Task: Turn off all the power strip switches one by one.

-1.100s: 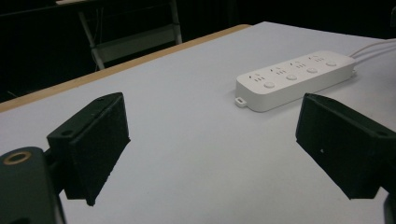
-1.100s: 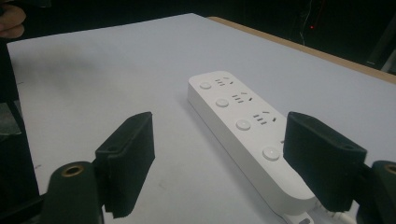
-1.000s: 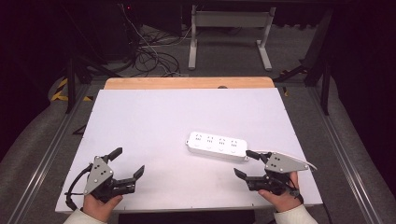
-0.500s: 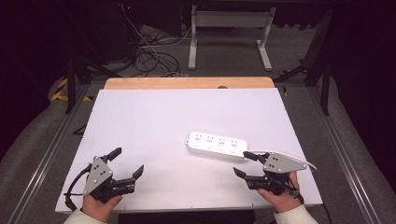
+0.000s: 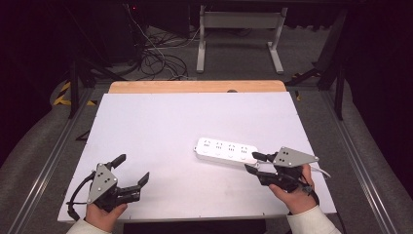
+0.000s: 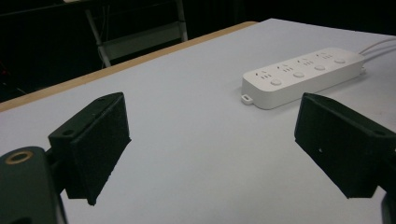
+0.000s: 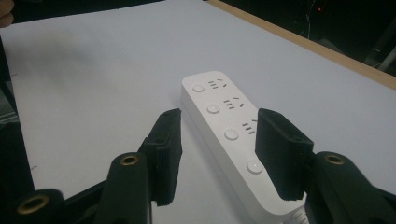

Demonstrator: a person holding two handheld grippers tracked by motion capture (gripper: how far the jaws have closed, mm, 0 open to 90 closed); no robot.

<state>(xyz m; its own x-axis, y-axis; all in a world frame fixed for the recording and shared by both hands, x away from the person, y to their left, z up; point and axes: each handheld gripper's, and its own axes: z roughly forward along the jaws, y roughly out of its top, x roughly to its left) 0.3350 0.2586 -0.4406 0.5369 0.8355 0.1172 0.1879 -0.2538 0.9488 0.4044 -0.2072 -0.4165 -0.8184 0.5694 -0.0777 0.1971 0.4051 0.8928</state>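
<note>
A white power strip [image 5: 226, 150] with several sockets and round buttons lies flat on the white table top [image 5: 165, 122], right of centre. My right gripper [image 5: 251, 161] is open at the strip's right end. In the right gripper view its jaws stand either side of the near end of the power strip [image 7: 210, 93], and contact cannot be told. My left gripper [image 5: 133, 167] rests open near the front left, well apart from the strip. The left gripper view has the power strip [image 6: 303, 74] far ahead, beyond the wide-open jaws. The strip's white cable [image 6: 378, 46] trails off its right end.
The table's far edge is a wooden strip [image 5: 195, 87]. Beyond it, on the dark floor, lie loose cables [image 5: 156, 58] and a metal frame's legs [image 5: 238, 22]. Metal rails [image 5: 48, 161] run along both sides of the table.
My right gripper has crept a little left and forward, closer onto the strip's right end. The left gripper and the strip have stayed put.
</note>
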